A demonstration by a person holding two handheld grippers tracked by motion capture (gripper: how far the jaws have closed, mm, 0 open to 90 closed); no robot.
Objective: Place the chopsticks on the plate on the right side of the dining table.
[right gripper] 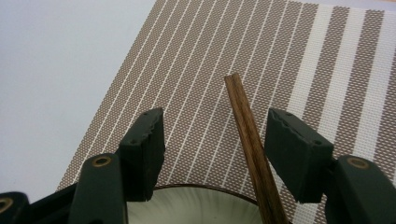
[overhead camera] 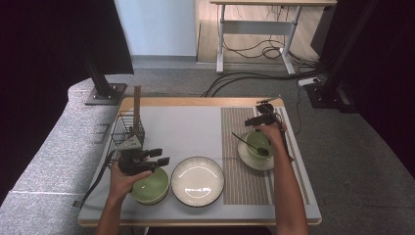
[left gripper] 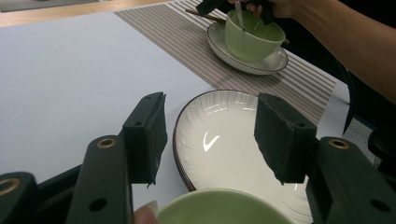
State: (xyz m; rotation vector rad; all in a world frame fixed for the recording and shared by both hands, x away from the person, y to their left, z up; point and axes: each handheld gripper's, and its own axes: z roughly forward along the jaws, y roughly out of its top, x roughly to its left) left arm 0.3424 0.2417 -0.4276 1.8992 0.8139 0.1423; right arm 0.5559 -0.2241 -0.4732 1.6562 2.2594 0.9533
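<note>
Two claws wide: left claw [overhead camera: 157,156] over pale green ceramic bowl [overhead camera: 150,186] at counter's near-left corner, right claw [overhead camera: 259,113] straddling brown wooden chopsticks [right gripper: 250,140], likely lining up grasps.

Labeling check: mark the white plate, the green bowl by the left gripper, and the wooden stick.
white plate [overhead camera: 197,181], high view, centre of its well.
green bowl [overhead camera: 151,187], high view, inside.
wooden stick [right gripper: 247,135], right gripper view, mid shaft.

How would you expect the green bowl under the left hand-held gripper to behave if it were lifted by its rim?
The green bowl looks glazed and glossy, so probably slippery between the pads. It seems ceramic: likely stiff, fairly heavy and chippable against the neighbouring white plate.
</note>
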